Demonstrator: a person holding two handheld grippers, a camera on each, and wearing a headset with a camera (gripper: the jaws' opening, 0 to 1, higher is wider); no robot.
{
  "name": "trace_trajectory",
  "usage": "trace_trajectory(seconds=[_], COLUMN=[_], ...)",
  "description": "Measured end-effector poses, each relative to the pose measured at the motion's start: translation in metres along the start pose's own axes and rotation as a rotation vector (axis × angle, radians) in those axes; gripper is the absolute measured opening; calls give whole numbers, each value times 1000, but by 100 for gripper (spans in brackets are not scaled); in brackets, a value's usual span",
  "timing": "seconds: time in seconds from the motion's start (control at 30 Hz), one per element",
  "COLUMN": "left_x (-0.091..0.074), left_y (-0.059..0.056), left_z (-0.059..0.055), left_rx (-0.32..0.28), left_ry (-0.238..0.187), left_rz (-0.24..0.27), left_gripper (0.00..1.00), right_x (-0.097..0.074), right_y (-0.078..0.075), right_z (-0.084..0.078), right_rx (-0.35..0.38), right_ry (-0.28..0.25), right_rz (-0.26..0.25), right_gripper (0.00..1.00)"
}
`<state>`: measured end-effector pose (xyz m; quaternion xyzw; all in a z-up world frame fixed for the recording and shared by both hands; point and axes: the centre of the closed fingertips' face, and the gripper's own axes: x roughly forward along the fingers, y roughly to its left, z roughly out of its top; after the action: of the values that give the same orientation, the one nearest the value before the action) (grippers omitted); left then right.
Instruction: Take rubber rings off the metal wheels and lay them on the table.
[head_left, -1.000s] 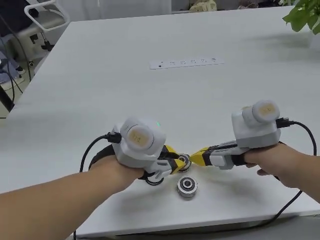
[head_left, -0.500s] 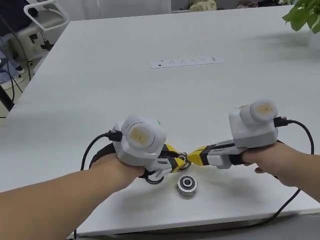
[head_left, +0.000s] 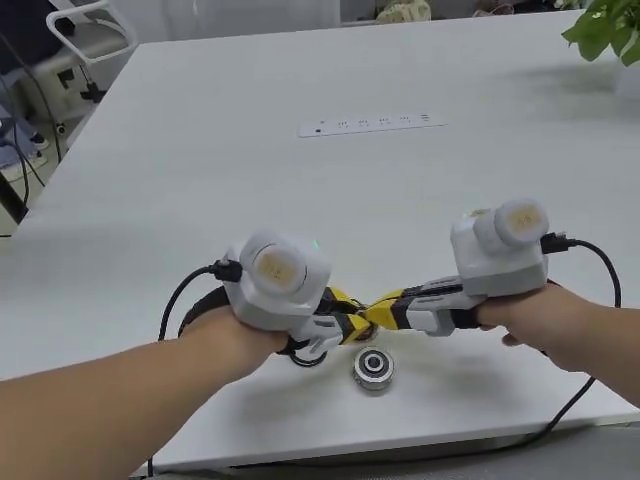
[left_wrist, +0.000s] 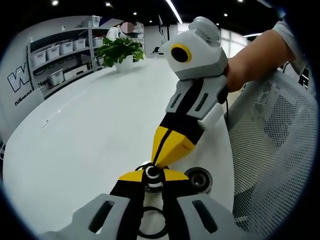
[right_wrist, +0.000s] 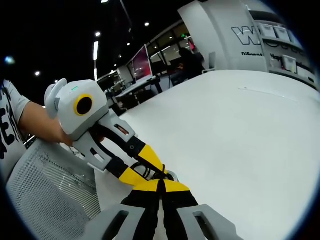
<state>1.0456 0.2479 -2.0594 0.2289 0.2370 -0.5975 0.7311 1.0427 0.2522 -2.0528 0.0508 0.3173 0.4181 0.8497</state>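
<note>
My left gripper (left_wrist: 152, 176) is shut on a small metal wheel (left_wrist: 152, 173), held just above the white table (head_left: 200, 180). My right gripper (right_wrist: 160, 184) is shut, its yellow tips pressed against that wheel's rim (right_wrist: 170, 176). In the head view the left gripper (head_left: 350, 324) and the right gripper (head_left: 373, 313) meet tip to tip near the table's front edge. Whether the right tips pinch a rubber ring is hidden. A second metal wheel (head_left: 372, 367) lies flat on the table just in front of them. A loose black rubber ring (head_left: 306, 357) lies under the left gripper.
A white power strip (head_left: 372, 124) lies mid-table, and a green plant (head_left: 605, 30) stands at the far right corner. The table's front edge runs close below the grippers. Black cables (head_left: 185, 295) trail from both grippers. A mesh chair back (left_wrist: 270, 150) is beside the table.
My right gripper has moved left until its tips touch the wheel in my left gripper. The left gripper, the table wheel and the loose ring have stayed put.
</note>
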Motion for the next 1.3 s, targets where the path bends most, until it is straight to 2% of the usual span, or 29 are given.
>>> trace_trajectory(seconds=[0.2, 0.3, 0.43, 0.67, 1.3], left_x=[0, -1, -2, -12, -51], left_y=[-1, -4, -4, -6, -10], left_z=[0, 1, 0, 3, 15], left_rx=[-25, -44, -19, -14, -15], left_ry=[1, 2, 14, 2, -82], left_rz=[-14, -38, -37, -45, -43], left_gripper=[8, 12, 15, 19, 36], right_x=[-2, -2, -3, -6, -9], right_y=[-1, -1, 1, -2, 4], right_z=[-3, -2, -2, 2, 11], right_rx=[3, 7, 9, 21, 31], right_ry=[7, 7, 7, -7, -24], right_rz=[-5, -4, -5, -5, 8], right_gripper=[0, 0, 0, 0, 0])
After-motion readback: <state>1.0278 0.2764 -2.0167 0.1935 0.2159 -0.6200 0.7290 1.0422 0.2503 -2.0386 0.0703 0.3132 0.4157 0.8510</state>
